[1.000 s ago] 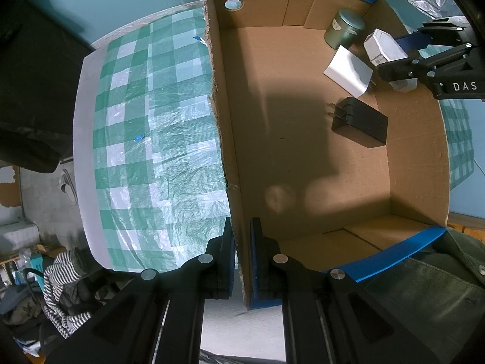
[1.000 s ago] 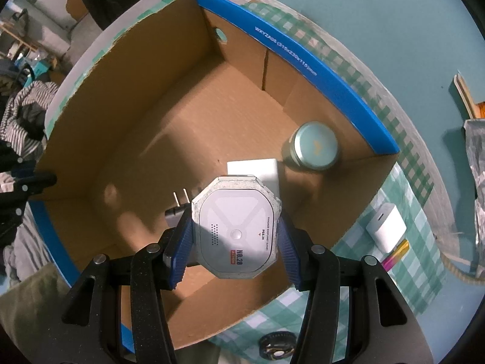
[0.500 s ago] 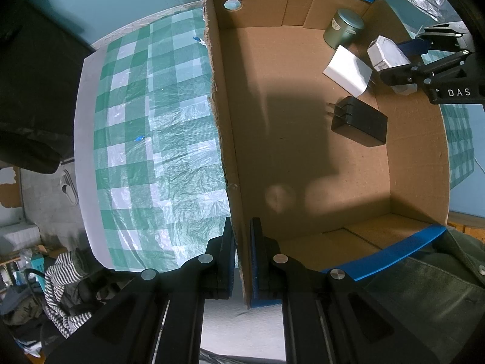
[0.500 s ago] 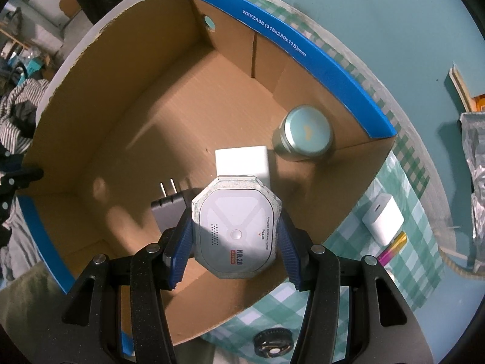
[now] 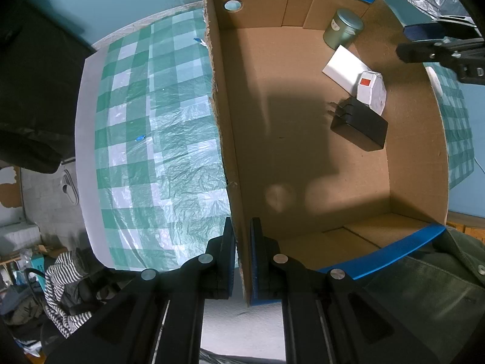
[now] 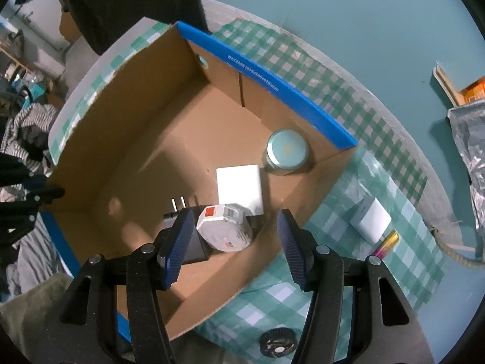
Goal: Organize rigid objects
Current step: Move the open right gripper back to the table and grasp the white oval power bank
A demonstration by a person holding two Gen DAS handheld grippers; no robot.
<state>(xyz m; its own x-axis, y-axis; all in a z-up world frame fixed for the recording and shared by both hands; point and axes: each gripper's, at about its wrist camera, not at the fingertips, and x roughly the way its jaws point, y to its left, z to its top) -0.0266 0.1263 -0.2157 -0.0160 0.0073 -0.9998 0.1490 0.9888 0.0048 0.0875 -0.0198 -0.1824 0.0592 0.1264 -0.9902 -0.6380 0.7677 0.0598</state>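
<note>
The right gripper (image 6: 232,244) is wide open, and nothing is between its two blue fingers (image 6: 177,247). It hangs above the near right part of the cardboard box (image 6: 133,139). Just under it, the white eight-sided gadget (image 6: 224,230) lies on the floor of the box. It has a small red sticker on one side. It leans on the black plug (image 5: 359,123), which lies just beside it with its metal prongs sticking out. On the far side of the gadget is a flat white block (image 6: 239,186), and the two look like they touch. Farther back, in the far right corner of the box, a round green tin (image 6: 288,151) stands upright. The left gripper (image 5: 242,254) is closed on the left wall of the box, with one finger outside and one inside. The box has blue edges and sits on a green and white checked cloth (image 5: 157,127). Outside the box on the right, a small white charger (image 6: 371,223) lies on the cloth, with a shiny little battery (image 6: 386,244) just beside it.
</note>
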